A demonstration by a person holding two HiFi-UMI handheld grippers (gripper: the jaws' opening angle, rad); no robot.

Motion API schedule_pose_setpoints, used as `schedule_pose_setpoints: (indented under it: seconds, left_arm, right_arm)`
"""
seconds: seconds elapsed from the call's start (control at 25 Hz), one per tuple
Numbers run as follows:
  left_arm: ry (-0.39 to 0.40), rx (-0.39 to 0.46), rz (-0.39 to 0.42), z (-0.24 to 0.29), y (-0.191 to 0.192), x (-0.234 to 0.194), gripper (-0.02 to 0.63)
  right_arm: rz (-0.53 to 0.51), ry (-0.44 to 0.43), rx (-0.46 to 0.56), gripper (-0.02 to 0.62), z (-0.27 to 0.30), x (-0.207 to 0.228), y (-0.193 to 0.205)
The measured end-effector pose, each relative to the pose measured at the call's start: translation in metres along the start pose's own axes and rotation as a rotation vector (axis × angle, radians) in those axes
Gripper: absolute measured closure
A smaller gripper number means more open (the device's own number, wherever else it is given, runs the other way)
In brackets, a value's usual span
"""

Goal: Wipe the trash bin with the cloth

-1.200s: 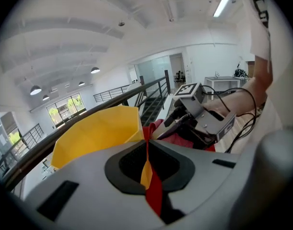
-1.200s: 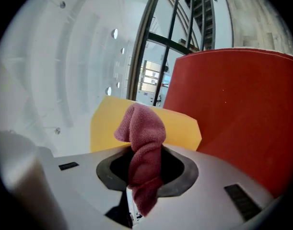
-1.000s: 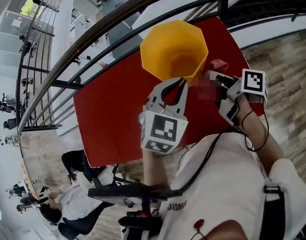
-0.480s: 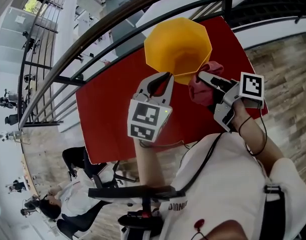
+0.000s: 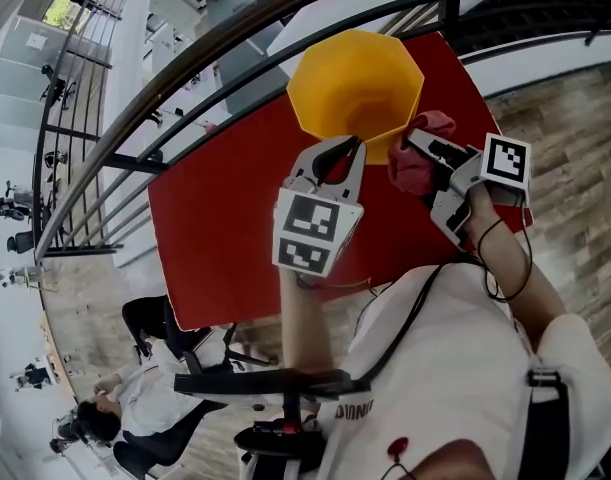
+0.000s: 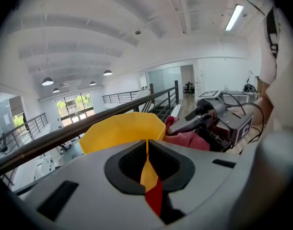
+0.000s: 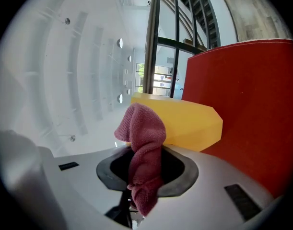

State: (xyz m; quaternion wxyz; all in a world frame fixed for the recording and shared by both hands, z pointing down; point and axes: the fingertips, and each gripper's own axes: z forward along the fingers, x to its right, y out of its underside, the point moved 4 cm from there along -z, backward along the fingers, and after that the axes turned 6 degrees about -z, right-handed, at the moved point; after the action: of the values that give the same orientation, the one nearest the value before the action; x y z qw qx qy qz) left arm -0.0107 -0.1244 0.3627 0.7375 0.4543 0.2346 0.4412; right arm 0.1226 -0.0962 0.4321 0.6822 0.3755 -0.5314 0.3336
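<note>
My right gripper (image 5: 423, 150) is clamped on the dark pink cloth (image 7: 142, 143). The cloth is bunched between the jaws, and a folded hump of it stands up past the tips. Just beyond that hump is the yellow trash bin (image 5: 355, 83), with its outer wall ahead and slightly to the right in the right gripper view. In the head view the cloth sits against the bin's near right flank, just below the rim. I cannot tell whether the fabric is actually on the plastic or a hair short of it.

My left gripper (image 5: 351, 151) has its jaws drawn almost together with nothing held. Only a thin slit is left, and through it I see the bin's yellow wall with red below. Its tips are at the middle of the bin's near outer wall, left of the cloth. They look placed to brace the bin, but no view settles whether they touch it.

The bin stands upright with its mouth open to the top. It is eight-sided, widens toward the rim, and rests on the red table (image 5: 225, 228) towards its far edge.

The cloth hand is the one that matters next. The wall it must rub rises beside it and runs away around the bin's right side. I judge the stroke should run along that facet while the left tips keep the light bin from sliding off.
</note>
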Motion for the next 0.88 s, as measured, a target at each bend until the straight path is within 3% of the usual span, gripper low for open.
schedule_pose_setpoints:
  seconds: [0.16, 0.44, 0.88]
  left_arm:
    - [0.004, 0.017, -0.039, 0.004, -0.003, 0.004, 0.59]
    - [0.003, 0.033, -0.041, 0.006, -0.004, 0.007, 0.591]
    - [0.014, 0.044, -0.055, 0.006, -0.005, 0.005, 0.591]
  right_arm:
    - [0.012, 0.047, -0.031, 0.495, 0.005, 0.017, 0.005]
    - [-0.01, 0.152, -0.066, 0.495, 0.018, 0.051, 0.013]
    - [-0.01, 0.247, -0.114, 0.495, 0.037, 0.089, 0.02]
